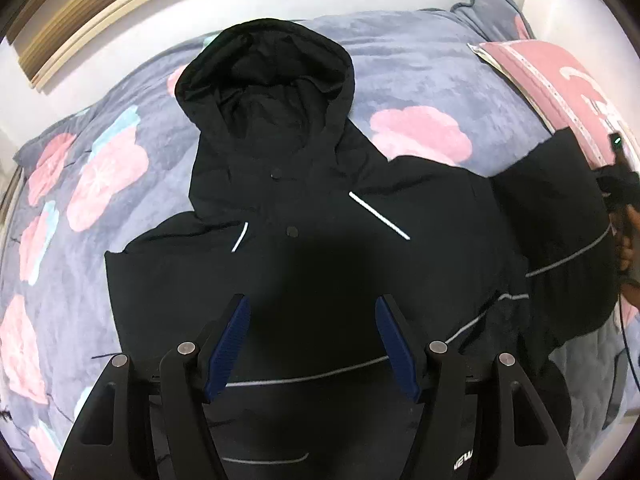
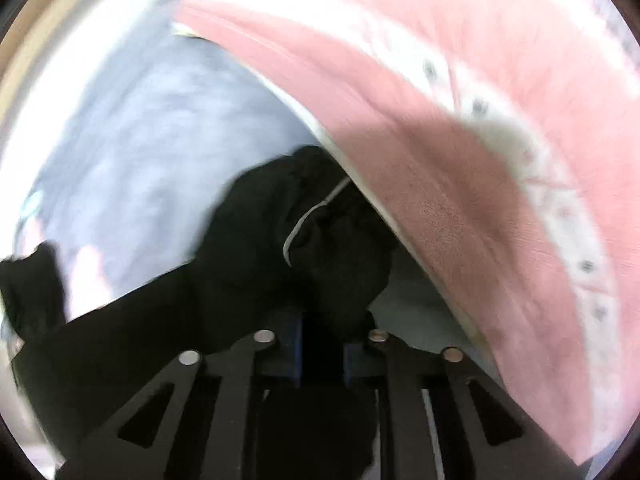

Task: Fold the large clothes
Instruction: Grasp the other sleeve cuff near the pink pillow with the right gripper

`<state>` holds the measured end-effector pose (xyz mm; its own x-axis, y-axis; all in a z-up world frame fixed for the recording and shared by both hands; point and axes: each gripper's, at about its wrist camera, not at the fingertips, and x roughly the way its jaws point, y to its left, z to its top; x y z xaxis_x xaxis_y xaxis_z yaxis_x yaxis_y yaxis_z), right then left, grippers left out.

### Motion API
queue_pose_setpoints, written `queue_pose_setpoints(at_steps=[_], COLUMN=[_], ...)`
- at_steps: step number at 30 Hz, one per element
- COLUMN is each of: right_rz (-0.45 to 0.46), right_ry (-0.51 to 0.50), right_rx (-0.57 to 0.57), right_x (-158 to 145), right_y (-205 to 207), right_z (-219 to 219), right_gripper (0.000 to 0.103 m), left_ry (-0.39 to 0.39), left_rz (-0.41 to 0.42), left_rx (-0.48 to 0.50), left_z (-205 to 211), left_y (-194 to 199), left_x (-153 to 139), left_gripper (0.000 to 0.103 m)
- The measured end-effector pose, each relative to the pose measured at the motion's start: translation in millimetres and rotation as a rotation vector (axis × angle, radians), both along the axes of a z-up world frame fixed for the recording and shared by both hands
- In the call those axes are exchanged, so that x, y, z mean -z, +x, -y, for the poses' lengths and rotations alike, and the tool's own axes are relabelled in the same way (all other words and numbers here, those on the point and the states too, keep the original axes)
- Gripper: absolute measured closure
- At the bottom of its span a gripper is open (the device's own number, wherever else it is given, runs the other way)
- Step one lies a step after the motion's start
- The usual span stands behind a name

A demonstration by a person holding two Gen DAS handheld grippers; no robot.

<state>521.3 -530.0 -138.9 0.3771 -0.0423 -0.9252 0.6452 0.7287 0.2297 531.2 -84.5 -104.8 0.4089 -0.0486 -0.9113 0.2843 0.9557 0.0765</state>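
Floral bedspread [image 1: 420,76] bears jacket [image 1: 304,208]; left fingers [image 1: 230,344] spread above, right fingers [image 2: 294,354] pinching sleeve [image 2: 304,240].

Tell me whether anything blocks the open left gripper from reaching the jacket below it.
Nothing visible does. The left gripper hangs open directly over the black jacket, with only air between. The right gripper is shut on the jacket's sleeve beside the pink pillow.
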Motion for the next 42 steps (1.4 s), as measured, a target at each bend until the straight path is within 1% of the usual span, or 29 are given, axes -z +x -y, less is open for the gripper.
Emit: queue_pose_setpoints(at_steps=[1,3,5,7,8,10,12,14,15,16,18,20,21,22,23,24,25,26,27,30,31,32,33,34,36,38,39,41,42], right_rz=[0.020,0.084,0.138,0.189,0.196,0.193,0.152,0.118,0.106,0.099,0.134,0.171,0.188,0.199,0.215,0.228,0.239,0.233,0.216,0.158,0.128,0.088,0.062,0.071,0.131,0.154,0.161,0.144,0.095], right_ry=[-0.015,-0.079,-0.143,-0.236,-0.283,-0.317,-0.293,-0.213,-0.169,-0.113,-0.024,0.036,0.032,0.008,-0.044,-0.077,-0.102,-0.131,-0.131,-0.053,-0.043,-0.066,-0.101,-0.135,-0.184,-0.285,-0.299,-0.279,-0.274], right_rx=[-0.016,-0.034,-0.020,0.013,0.036,0.067,0.110,0.170,0.197,0.217,0.221,0.201,0.193,0.189,0.187,0.187,0.188,0.191,0.189,0.143,0.117,0.092,0.068,0.034,0.006,0.036,0.064,0.109,0.127], right_x=[-12,-51,-87,-125,-137,-149,-138,-111,-97,-75,-61,-65,-74,-85,-98,-105,-113,-116,-115,-94,-87,-84,-84,-92,-115,-137,-141,-135,-122], right_y=[-5,-26,-50,-77,-91,-114,-135,-151,-157,-157,-168,-176,-180,-184,-188,-188,-188,-184,-177,-153,-145,-143,-135,-131,-131,-139,-145,-149,-148], right_z=[-5,-15,-16,-7,-1,18,43,69,79,89,103,107,107,107,106,105,107,110,112,121,119,114,107,97,83,75,77,87,92], right_gripper=[0.090,0.090,0.090,0.090,0.090,0.090,0.090,0.089,0.086,0.080,0.080,0.076,0.068,0.048,0.034,0.011,0.008,0.008,0.012,0.026,0.039,0.047,0.060,0.070,0.076,0.077,0.077,0.077,0.077], left_ry=[0.001,-0.001,-0.012,-0.028,-0.036,-0.043,-0.053,-0.059,-0.066,-0.071,-0.075,-0.065,-0.060,-0.059,-0.058,-0.059,-0.060,-0.061,-0.063,-0.074,-0.081,-0.084,-0.087,-0.086,-0.071,-0.058,-0.063,-0.074,-0.059], left_rz=[0.000,0.007,0.014,0.020,0.021,0.023,0.016,0.008,0.001,-0.006,-0.027,-0.040,-0.042,-0.042,-0.042,-0.042,-0.041,-0.040,-0.040,-0.044,-0.048,-0.051,-0.056,-0.064,-0.079,-0.099,-0.109,-0.148,-0.178], left_rx=[0.000,-0.007,-0.014,-0.021,-0.022,-0.024,-0.026,-0.033,-0.039,-0.041,-0.051,-0.056,-0.059,-0.061,-0.064,-0.072,-0.077,-0.084,-0.090,-0.108,-0.112,-0.112,-0.112,-0.110,-0.121,-0.167,-0.194,-0.271,-0.302], left_z=[-1,-3,-5,-6,-5,-3,0,2,4,4,3,2,0,-2,-4,-7,-9,-12,-13,-18,-20,-20,-21,-22,-25,-35,-41,-58,-64], left_y=[-1,-3,-5,-7,-7,-9,-10,-10,-11,-11,-10,-10,-10,-10,-9,-8,-7,-6,-5,-1,0,0,0,1,3,4,5,9,12], left_x=[-1,-4,-8,-12,-13,-13,-9,-5,-2,0,6,11,12,12,11,11,11,11,12,14,16,17,20,24,33,47,52,70,82], left_gripper=[0.037,0.037,0.037,0.037,0.037,0.037,0.037,0.037,0.037,0.037,0.037,0.037,0.037,0.037,0.037,0.037,0.037,0.037,0.037,0.037,0.037,0.037,0.037,0.037,0.037,0.037,0.037,0.037,0.037])
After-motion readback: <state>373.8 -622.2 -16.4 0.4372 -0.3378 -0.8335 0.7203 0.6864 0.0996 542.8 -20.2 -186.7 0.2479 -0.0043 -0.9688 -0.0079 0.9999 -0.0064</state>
